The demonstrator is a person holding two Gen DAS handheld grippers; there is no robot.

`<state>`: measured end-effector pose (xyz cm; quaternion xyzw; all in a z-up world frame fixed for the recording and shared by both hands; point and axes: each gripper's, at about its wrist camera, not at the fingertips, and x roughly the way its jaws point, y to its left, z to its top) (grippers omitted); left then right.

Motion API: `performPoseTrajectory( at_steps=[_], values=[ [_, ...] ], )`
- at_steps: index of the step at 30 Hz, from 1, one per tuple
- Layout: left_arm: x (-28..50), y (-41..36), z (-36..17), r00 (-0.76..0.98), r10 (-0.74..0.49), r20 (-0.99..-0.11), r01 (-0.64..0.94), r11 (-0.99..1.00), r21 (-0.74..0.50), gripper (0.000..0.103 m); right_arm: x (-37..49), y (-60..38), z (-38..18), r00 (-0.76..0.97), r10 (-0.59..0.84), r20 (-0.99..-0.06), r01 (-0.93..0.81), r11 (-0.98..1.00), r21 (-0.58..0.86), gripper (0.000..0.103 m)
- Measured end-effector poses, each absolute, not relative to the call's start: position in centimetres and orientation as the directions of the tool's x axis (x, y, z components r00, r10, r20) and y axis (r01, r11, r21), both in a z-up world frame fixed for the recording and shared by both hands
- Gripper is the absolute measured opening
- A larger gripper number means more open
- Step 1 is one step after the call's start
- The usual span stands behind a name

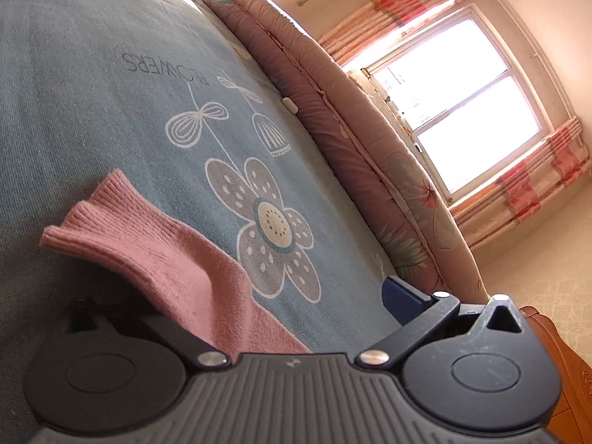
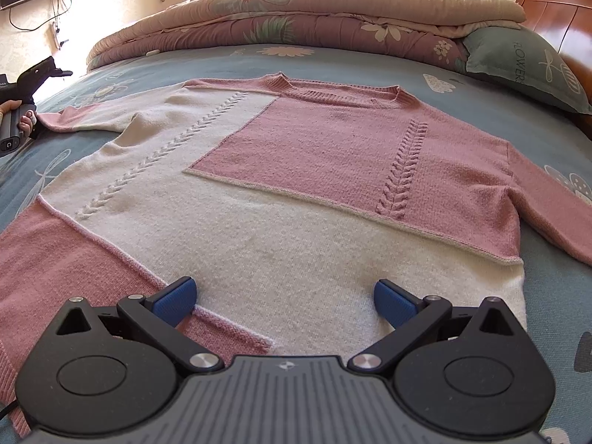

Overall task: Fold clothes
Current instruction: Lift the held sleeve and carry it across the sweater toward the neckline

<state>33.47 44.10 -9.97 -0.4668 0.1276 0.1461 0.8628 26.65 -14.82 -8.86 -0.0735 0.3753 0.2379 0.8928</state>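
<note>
Here, right gripper [image 2: 285, 301] fingers spread low over sweater [image 2: 296, 192], left gripper [image 1: 259, 307] at cuff [image 1: 85, 222]

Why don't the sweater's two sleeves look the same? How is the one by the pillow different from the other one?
The sleeve near the pillow is pink all over; the other sleeve is cream at the shoulder and pink toward its cuff. The pillow-side sleeve bends down beside the sweater's body; the other sleeve stretches straight out sideways, its cuff lying at the open left tongs. Both lie on the blue bedsheet.
</note>
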Motion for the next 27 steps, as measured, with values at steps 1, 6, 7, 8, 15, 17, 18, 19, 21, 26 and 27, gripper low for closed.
performPoseTrajectory(
  at_steps=[1,6,7,8,15,17,18,19,21,26,27],
  values=[
    [33.2,43.8,-9.6,0.932,0.135,-0.336,-0.354,0.529,-0.771,0.102,26.7,-14.8,-8.8,0.605,0.369,-0.706,-0.480,0.876,0.048,0.103],
    [33.1,42.6,-7.3,0.954,0.100,-0.282,-0.290,0.540,-0.790,0.102,26.7,-14.8,-8.8,0.603,0.369,-0.708,-0.478,0.877,0.050,0.103],
    [33.0,42.1,-6.7,0.955,0.094,-0.280,-0.283,0.555,-0.782,0.102,26.7,-14.8,-8.8,0.602,0.369,-0.708,-0.477,0.877,0.051,0.103],
    [33.0,41.8,-6.2,0.957,0.086,-0.279,-0.277,0.565,-0.777,0.102,26.7,-14.8,-8.7,0.601,0.369,-0.709,-0.478,0.877,0.052,0.103],
    [33.6,39.7,-4.1,0.962,0.040,-0.271,-0.246,0.562,-0.789,0.102,26.1,-15.4,-6.9,0.544,0.527,-0.653,-0.524,0.821,0.226,0.103],
    [34.0,39.0,-3.7,0.958,0.048,-0.284,-0.259,0.573,-0.778,0.102,25.5,-15.3,-6.2,0.542,0.562,-0.625,-0.554,0.798,0.236,0.103],
    [34.1,38.7,-3.7,0.956,0.052,-0.289,-0.265,0.578,-0.772,0.102,25.2,-15.1,-5.9,0.546,0.567,-0.616,-0.566,0.792,0.228,0.103],
    [34.1,38.5,-3.9,0.955,0.056,-0.291,-0.267,0.585,-0.766,0.102,25.0,-15.0,-5.6,0.550,0.573,-0.607,-0.577,0.786,0.219,0.103],
    [34.2,38.2,-4.7,0.949,0.063,-0.308,-0.285,0.587,-0.758,0.102,24.8,-15.0,-5.4,0.549,0.577,-0.605,-0.582,0.783,0.219,0.103],
    [33.9,39.1,-7.3,0.926,0.126,-0.356,-0.360,0.581,-0.730,0.102,25.0,-15.2,-5.4,0.540,0.584,-0.606,-0.580,0.780,0.236,0.103],
    [33.7,39.5,-7.7,0.921,0.146,-0.361,-0.376,0.576,-0.726,0.102,25.0,-15.3,-5.4,0.539,0.584,-0.606,-0.578,0.780,0.238,0.103]
  ],
)
